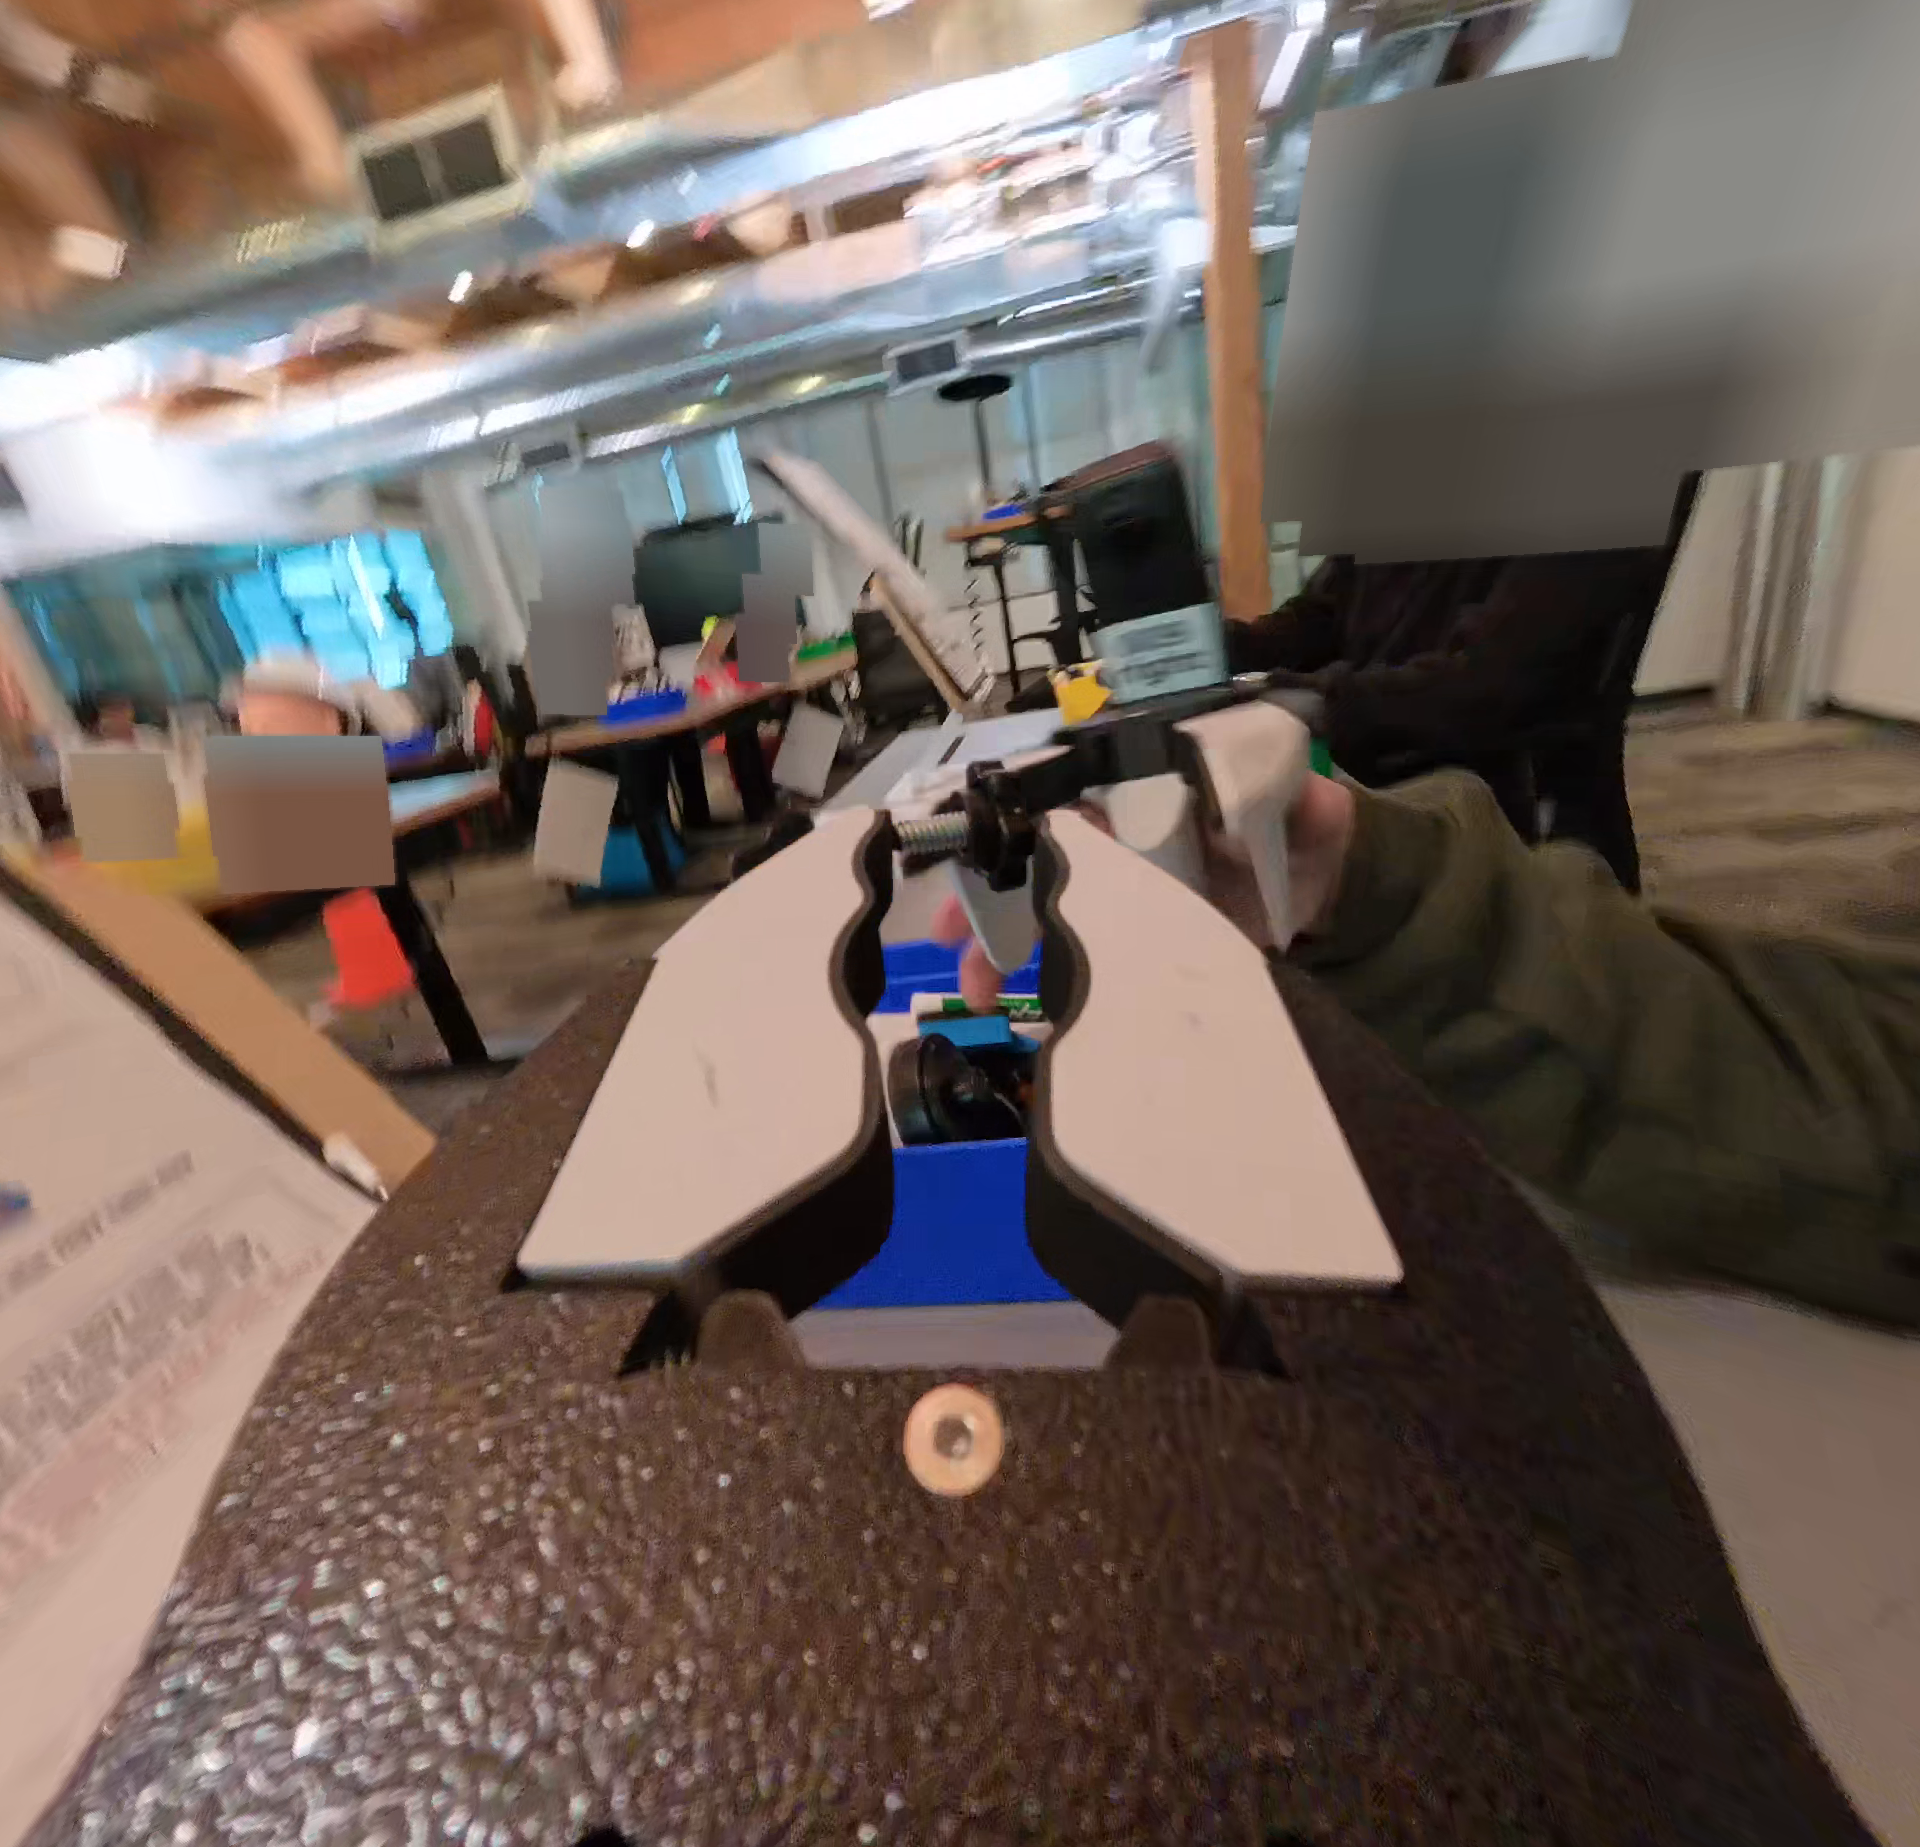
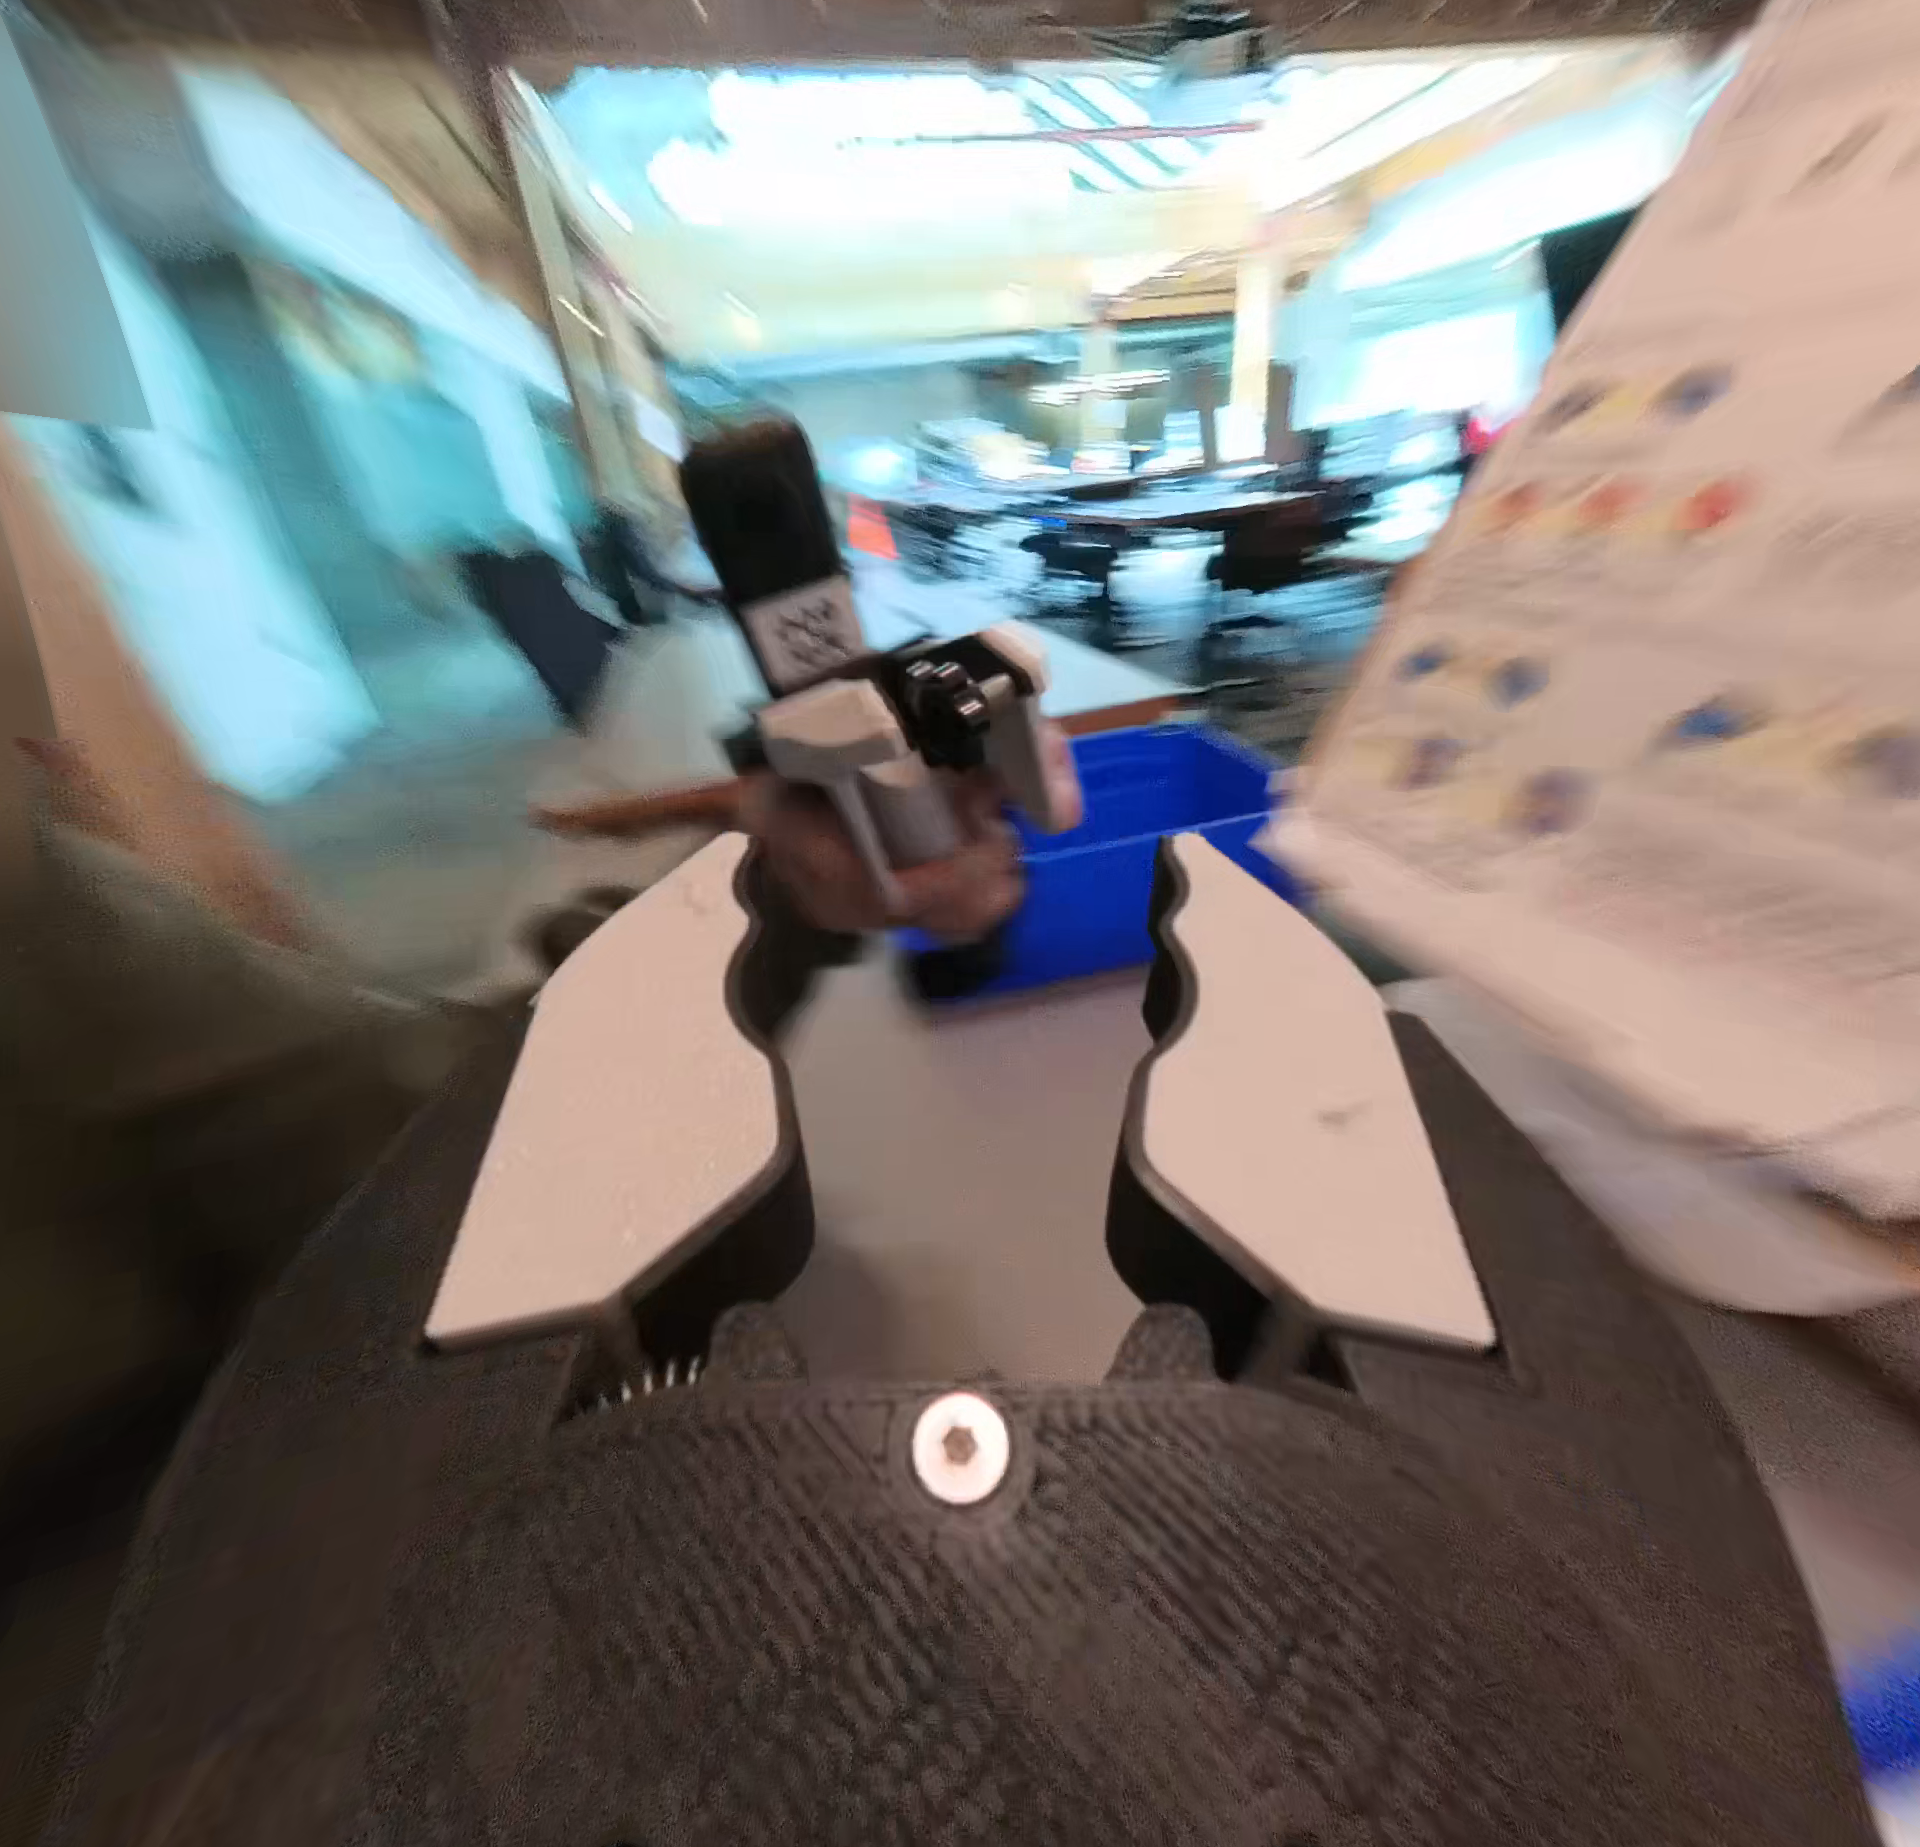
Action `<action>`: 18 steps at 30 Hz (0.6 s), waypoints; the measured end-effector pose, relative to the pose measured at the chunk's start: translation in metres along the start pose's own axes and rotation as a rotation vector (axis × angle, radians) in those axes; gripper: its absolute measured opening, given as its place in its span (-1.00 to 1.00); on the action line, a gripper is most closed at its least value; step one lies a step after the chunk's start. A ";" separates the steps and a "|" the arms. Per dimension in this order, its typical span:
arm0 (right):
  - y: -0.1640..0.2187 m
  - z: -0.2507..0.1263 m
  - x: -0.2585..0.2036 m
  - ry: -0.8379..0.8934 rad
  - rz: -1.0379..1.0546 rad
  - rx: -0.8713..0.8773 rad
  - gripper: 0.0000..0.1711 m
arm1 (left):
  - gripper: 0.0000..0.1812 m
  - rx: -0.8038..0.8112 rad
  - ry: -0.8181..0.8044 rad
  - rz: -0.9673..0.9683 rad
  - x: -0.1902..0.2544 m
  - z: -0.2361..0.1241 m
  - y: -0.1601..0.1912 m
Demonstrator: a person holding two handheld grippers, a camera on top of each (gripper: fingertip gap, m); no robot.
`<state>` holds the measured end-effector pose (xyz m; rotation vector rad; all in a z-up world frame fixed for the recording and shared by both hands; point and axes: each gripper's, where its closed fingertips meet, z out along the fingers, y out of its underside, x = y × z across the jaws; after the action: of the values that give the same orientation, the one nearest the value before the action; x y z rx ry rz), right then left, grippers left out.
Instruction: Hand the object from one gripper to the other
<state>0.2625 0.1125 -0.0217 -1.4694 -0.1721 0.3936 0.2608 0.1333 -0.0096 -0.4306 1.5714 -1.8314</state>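
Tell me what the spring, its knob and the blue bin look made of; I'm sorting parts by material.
The spring looks like bare metal: silvery coils that catch the light. The knob next to it seems to be matte black plastic, though blur leaves that open. The blue bin looks like moulded plastic, with an even, saturated colour and smooth, thin walls.

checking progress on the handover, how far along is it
Done: the left gripper is shut on the black knob-and-spring screw part, lifted above the blue bin. In hand: the right gripper faces it with its jaws wide open and nothing between them; the part sits beyond its fingertips. Left: close the right gripper on the part, then open the left.
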 end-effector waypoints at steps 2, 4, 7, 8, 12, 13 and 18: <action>-0.001 0.000 -0.010 -0.175 0.270 0.040 -0.33 | -0.72 0.024 0.050 0.162 0.010 -0.006 -0.002; 0.007 0.004 -0.015 -0.244 0.384 0.011 -0.39 | -0.72 -0.010 0.094 0.314 0.022 -0.006 0.004; 0.024 0.012 -0.024 -0.301 0.422 -0.080 -0.40 | -0.73 -0.026 0.074 0.551 0.027 -0.001 0.011; 0.025 0.014 -0.022 -0.300 0.442 -0.080 -0.44 | -0.73 -0.039 0.073 0.592 0.029 0.001 0.013; 0.021 0.011 -0.021 -0.344 0.507 -0.040 -0.62 | -0.73 -0.133 0.088 0.684 0.032 0.008 0.028; 0.021 0.010 -0.019 -0.335 0.507 -0.038 -0.62 | -0.73 -0.144 0.095 0.693 0.033 0.009 0.030; 0.025 0.006 -0.018 -0.315 0.470 -0.069 -0.72 | -0.73 -0.172 0.091 0.723 0.033 0.012 0.034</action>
<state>0.2396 0.1127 -0.0439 -1.5037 -0.0896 1.0107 0.2537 0.1007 -0.0452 0.1486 1.6619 -1.1779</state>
